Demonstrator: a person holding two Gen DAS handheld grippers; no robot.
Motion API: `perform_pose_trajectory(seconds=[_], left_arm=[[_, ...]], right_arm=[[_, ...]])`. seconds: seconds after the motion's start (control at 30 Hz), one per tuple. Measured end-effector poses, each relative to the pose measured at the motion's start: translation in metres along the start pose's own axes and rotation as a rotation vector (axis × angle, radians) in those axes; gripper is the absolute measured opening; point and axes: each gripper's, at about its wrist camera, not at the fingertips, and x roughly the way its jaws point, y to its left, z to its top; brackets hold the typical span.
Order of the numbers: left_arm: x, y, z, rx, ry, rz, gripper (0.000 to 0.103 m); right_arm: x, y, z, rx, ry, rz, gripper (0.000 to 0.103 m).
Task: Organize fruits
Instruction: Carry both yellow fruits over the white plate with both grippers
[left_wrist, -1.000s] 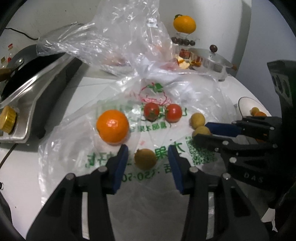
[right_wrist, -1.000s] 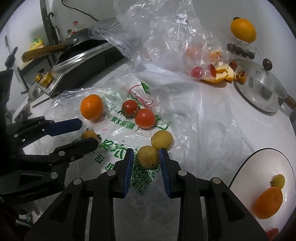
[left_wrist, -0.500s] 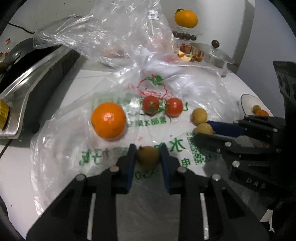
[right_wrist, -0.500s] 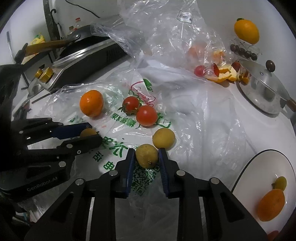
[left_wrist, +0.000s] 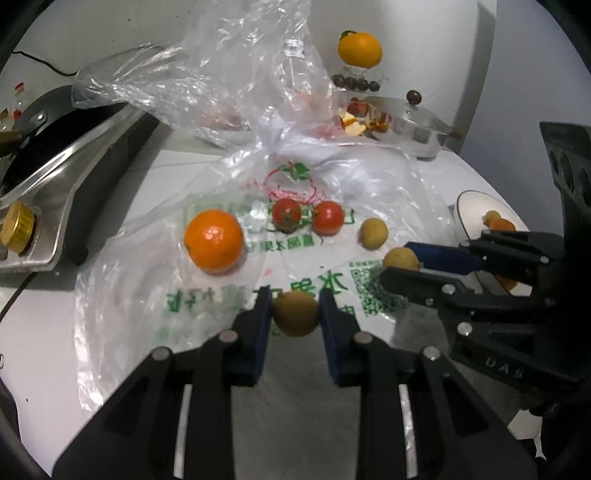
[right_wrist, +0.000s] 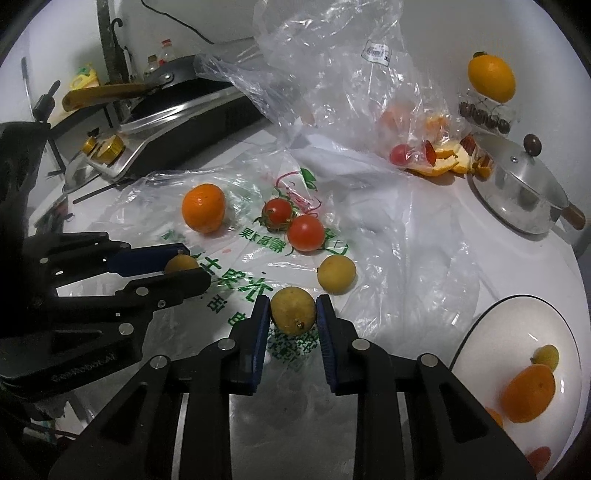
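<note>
Gripping, left gripper (left_wrist: 295, 314): pads clamped on a brownish-yellow fruit (left_wrist: 295, 313); a second ago they stood open around it.
Gripping, right gripper (right_wrist: 293, 312): pads pinching a yellow fruit (right_wrist: 293, 311), closed tighter than before.
Writing: printed plastic bag (left_wrist: 314, 273) under both fruits bears green Chinese characters and a QR code; "DAS" shows on the right gripper's body.
Nearby: orange (left_wrist: 214, 242), two tomatoes (left_wrist: 308, 218), plate (right_wrist: 491, 332) at right.
</note>
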Motion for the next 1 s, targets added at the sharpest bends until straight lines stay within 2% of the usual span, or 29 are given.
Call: perform_pose_trajectory(seconds=[1.0], left_arm=[[-0.069, -0.038, -0.019, 0.032, -0.104, -0.064, 0.027]], right_arm=[[-0.065, 0.019, -0.023, -0.017, -0.071, -0.035, 0.027]])
